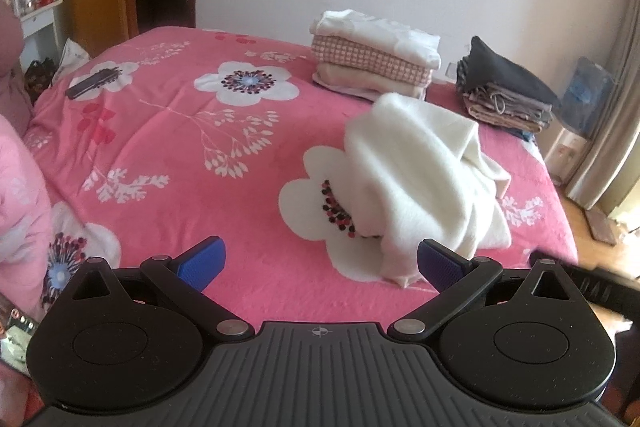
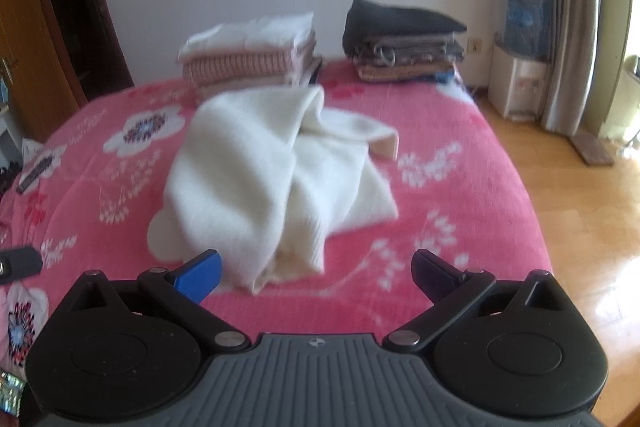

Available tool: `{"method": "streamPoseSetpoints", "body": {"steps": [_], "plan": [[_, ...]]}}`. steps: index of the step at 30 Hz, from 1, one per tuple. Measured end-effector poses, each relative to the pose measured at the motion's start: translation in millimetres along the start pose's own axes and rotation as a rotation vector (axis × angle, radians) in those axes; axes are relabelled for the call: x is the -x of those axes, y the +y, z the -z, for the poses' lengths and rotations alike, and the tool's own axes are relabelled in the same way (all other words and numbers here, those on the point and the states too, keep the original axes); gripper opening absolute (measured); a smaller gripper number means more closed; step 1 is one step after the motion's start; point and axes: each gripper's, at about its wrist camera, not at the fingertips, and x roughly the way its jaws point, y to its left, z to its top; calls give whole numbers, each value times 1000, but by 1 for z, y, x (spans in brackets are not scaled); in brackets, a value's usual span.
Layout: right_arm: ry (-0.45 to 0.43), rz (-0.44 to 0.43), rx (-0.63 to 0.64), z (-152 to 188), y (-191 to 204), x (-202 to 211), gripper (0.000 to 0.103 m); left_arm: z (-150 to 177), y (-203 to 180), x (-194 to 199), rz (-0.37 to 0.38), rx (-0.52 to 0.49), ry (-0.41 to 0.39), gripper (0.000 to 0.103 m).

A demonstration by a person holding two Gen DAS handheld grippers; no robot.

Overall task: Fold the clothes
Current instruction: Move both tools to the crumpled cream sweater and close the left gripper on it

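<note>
We hold both grippers low over the bed (image 1: 168,155), each with its blue pads spread wide and nothing between them. Ahead of our left gripper (image 1: 320,265) and off to its right lies the white garment (image 1: 420,183), a soft crumpled heap resting on the pink flowered bedspread, its near end touching or just in front of the right-hand pad; we cannot tell which. Our right gripper (image 2: 316,277) looks at the same white garment (image 2: 272,183) straight ahead and a little to its left, the near folds just beyond the left-hand pad, one sleeve trailing away to the right. Beyond the garment, near the wall, sit two folded stacks: a light stack (image 1: 374,57) with a checked piece in it, and to its right a dark stack (image 1: 506,87) topped by a black item. In the right wrist view the light stack (image 2: 250,53) and the dark stack (image 2: 404,39) stand side by side, apart from each other. Far to the left of our left gripper a dark flat object (image 1: 94,83) lies on the bedspread.
</note>
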Motion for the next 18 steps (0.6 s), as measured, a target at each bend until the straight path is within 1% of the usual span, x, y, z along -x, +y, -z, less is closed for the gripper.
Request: {"method": "streamPoseSetpoints", "body": {"steps": [2,6,10,14,16,18], "plan": [[-33,0,3,-7,-7,-7,103,0,-7,-8,-1,-39,2,103],[-110,-16,0,-25,-18,-22,103,3,-24,-23,-23,-138,-28,103],[-177,-44,-28,-47,-25,-44,103,5,-44,-42,-11,-230,-53,103],[-172,-23,-113,-57,-35,-77,103,10,-64,-64,12,-339,-65,103],[-165,-20,-168,-51,-44,-90,101,15,-75,-77,30,-402,-57,101],[-159,-20,-219,-44,-54,-103,97,20,-88,-91,59,-476,-39,98]]}}
